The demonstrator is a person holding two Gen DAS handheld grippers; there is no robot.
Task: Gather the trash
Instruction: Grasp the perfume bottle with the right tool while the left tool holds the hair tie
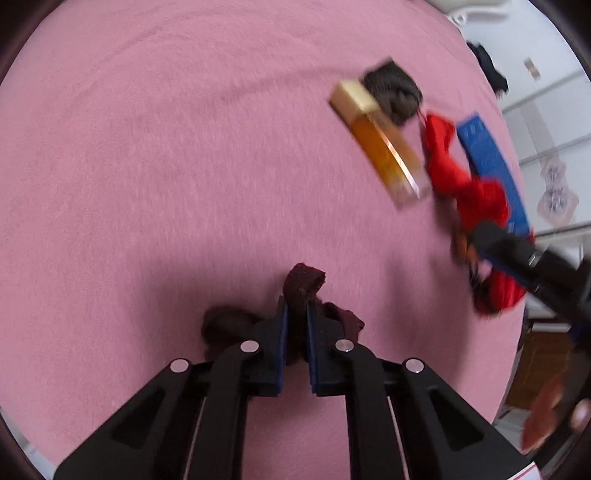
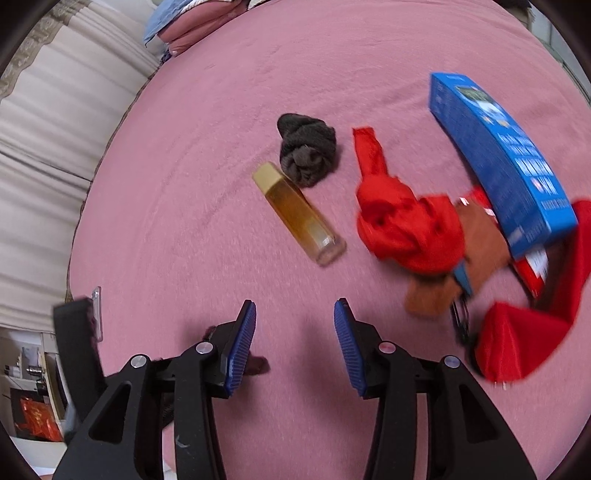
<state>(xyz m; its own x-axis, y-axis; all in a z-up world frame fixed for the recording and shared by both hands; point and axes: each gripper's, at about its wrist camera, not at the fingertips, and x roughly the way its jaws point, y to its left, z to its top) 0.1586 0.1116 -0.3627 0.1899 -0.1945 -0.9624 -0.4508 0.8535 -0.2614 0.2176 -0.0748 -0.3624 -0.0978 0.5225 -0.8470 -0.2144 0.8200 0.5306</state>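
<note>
My left gripper (image 1: 296,310) is shut on a dark maroon cloth (image 1: 303,286) and holds it just above the pink bedspread (image 1: 147,166). My right gripper (image 2: 294,314) is open and empty, low over the bedspread (image 2: 221,92). Ahead of it lie an amber bottle with a gold cap (image 2: 299,214), a dark brown balled sock (image 2: 308,153), a red cloth (image 2: 402,221), a brown cloth (image 2: 476,236) and a blue box (image 2: 498,155). The bottle (image 1: 380,142), the sock (image 1: 395,92), the red cloth (image 1: 465,181) and the blue box (image 1: 487,155) also show at the right in the left wrist view.
A red bag (image 2: 524,339) lies at the right edge of the bedspread. Curtains (image 2: 55,129) hang at the left and folded bedding (image 2: 195,22) lies at the far end. The other gripper's black body (image 1: 535,266) reaches in from the right.
</note>
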